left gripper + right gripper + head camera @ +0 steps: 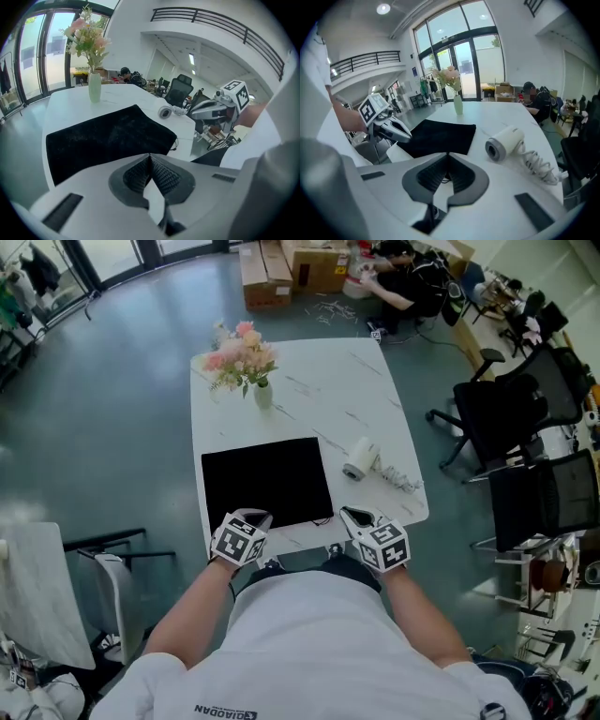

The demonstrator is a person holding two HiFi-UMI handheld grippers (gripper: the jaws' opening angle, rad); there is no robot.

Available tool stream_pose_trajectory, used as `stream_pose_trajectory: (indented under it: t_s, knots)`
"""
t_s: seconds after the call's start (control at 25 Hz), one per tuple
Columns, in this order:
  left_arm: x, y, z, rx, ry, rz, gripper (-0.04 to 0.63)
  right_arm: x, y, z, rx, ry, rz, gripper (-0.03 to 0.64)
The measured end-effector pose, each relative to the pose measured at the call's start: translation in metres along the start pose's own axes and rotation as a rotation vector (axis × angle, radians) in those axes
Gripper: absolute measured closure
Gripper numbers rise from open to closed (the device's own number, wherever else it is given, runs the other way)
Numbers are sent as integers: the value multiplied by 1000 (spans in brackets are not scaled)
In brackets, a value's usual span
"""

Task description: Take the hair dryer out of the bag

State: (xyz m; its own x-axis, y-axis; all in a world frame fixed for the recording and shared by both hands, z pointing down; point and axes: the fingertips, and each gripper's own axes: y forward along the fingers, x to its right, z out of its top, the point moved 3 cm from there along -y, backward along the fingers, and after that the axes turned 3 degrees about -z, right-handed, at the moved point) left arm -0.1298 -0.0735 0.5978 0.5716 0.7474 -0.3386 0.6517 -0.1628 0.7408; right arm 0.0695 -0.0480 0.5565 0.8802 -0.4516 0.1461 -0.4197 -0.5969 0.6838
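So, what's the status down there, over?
Left gripper shut, empty. Right gripper shut, empty. Hair dryer out, on table beside black bag. Nothing in the way.

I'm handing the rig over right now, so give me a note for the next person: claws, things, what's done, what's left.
Left claw: shut, empty, at the near edge of the table, over the bag's corner.
Right claw: shut, empty, at the same edge, right of the bag.
Black bag: lies flat on the table.
Hair dryer: on its side on the table, right of the bag and apart from it, with its coiled cord beside it.
Done: dryer is out of the bag.
Left: nothing apparent.
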Motion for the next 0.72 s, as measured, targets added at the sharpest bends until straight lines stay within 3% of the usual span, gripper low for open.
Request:
stream_pose_trajectory:
  t_s: [0.24, 0.52, 0.72]
  knots:
    - [25, -12, 5, 42, 52, -54, 578, -25, -12, 16, 82, 27, 18, 600]
    - [50, -44, 30, 186, 24, 26, 578, -27, -35, 30, 114, -73, 54, 600]
    - [87, -51, 31, 283, -66, 106, 578, -28, -67, 19, 152, -164, 130, 600]
